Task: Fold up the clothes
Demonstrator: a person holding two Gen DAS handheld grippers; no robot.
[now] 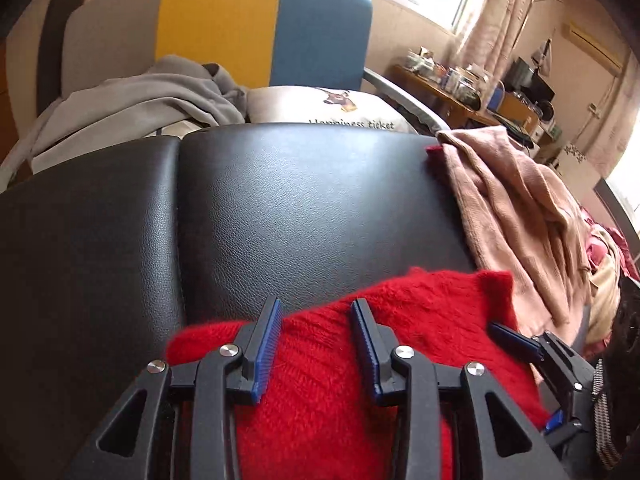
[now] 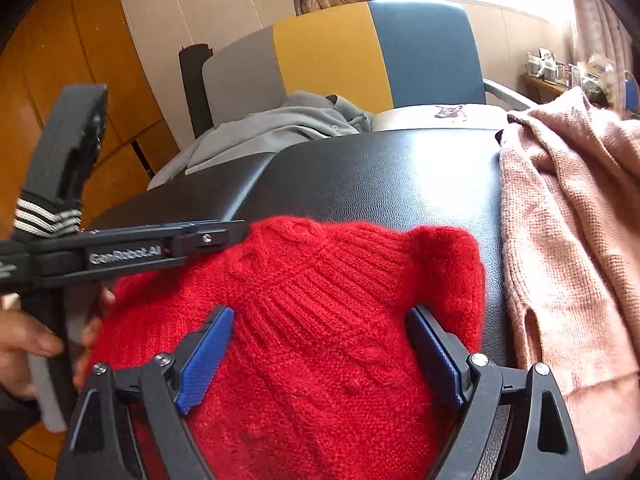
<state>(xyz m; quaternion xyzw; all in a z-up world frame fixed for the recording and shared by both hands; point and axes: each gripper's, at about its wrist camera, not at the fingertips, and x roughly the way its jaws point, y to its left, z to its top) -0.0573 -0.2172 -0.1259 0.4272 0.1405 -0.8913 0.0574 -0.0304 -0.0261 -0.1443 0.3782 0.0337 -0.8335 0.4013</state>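
A: Red knit sweater (image 2: 328, 320) is where exactly?
B: On the black leather counter (image 1: 304, 208), near edge, bunched up. Ribbed collar faces away from the cams.
A: Left hand-held gripper (image 1: 318, 320)?
B: Released. Blue pads spread apart, sweater showing in the gap btw them. Tips sit over the sweater's far edge; can't tell if they touch the knit. In the right wrist view it comes in from the left, seen side-on, tip at the sweater's left shoulder, a hand (image 2: 28, 344) around its handle w/ a striped cuff (image 2: 46, 216) above.
A: Right hand-held gripper (image 2: 320, 320)?
B: Also released, wide. Pads either side of the collar area, nothing pinched. Seen from the left wrist cam it's at the sweater's right side, low right of frame.
A: Other stuff?
B: Pink knit garment (image 2: 572, 240) heaped on the counter's right end, just beside the red one, draping over the edge. Past the counter, a chair w/ grey, yellow & blue back panels (image 1: 256, 28); grey garment (image 1: 132, 100) & a printed cushion (image 1: 328, 106) on its seat. Cluttered wooden desk (image 1: 472, 88) by the window, far right.
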